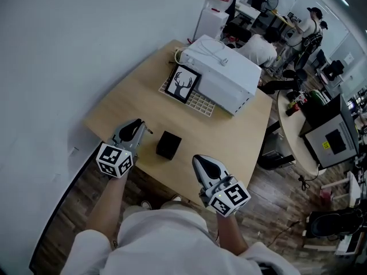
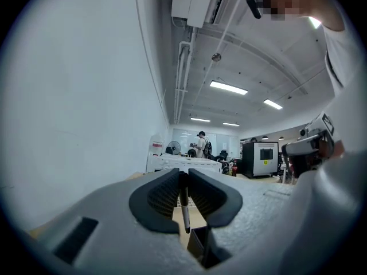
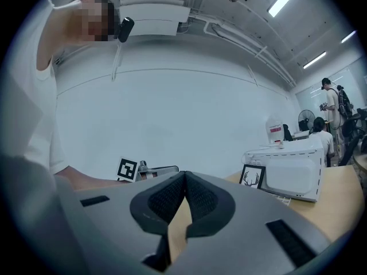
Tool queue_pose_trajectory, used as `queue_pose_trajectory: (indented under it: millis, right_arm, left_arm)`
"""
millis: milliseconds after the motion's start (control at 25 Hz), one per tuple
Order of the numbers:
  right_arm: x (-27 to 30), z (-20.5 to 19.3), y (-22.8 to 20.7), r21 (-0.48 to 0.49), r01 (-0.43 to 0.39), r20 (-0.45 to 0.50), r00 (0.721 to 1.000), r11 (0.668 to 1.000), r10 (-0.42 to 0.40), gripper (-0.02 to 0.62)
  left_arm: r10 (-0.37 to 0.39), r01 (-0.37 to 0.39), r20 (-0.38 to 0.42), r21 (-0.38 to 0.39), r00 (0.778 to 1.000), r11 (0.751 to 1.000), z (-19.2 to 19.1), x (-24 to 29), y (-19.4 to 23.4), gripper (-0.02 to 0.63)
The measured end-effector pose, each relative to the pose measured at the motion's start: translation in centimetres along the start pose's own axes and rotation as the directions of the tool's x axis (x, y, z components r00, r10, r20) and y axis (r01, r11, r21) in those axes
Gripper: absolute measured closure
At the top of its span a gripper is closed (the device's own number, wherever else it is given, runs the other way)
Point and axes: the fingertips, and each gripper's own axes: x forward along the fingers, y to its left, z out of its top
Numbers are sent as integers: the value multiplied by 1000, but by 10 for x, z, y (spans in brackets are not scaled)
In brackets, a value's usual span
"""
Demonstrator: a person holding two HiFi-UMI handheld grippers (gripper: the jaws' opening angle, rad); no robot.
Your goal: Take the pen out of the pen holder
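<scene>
My left gripper [image 1: 138,126] hovers over the wooden table [image 1: 120,105], just left of the black square pen holder [image 1: 168,145]. In the left gripper view its jaws [image 2: 184,180] are shut on a thin dark pen [image 2: 184,208]. The pen hangs tip down, and its tip is above the holder's open top [image 2: 198,244]. My right gripper [image 1: 202,161] is just right of the holder near the table's front edge. In the right gripper view its jaws [image 3: 184,180] are shut with nothing between them, and the left gripper's marker cube [image 3: 127,169] shows beyond.
A white box-shaped machine [image 1: 222,73] stands at the table's far side, with a framed deer picture [image 1: 183,83] leaning on a white grid tray [image 1: 200,103] in front of it. A wall runs along the left. People and desks fill the room behind.
</scene>
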Motion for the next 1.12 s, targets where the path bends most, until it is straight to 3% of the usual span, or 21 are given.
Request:
queue_pose_trajectory:
  millis: [600,1120]
  right_arm:
    - [10,29,-20,-43,46,36,998,998,-45,594]
    - [3,65,-50,-100,92,100,992,991,-82,594]
  left_arm:
    - [113,-119,109,49,988,992,72,-74,31,548]
    - [214,-231,227,50,950,972,129,-131,35,548]
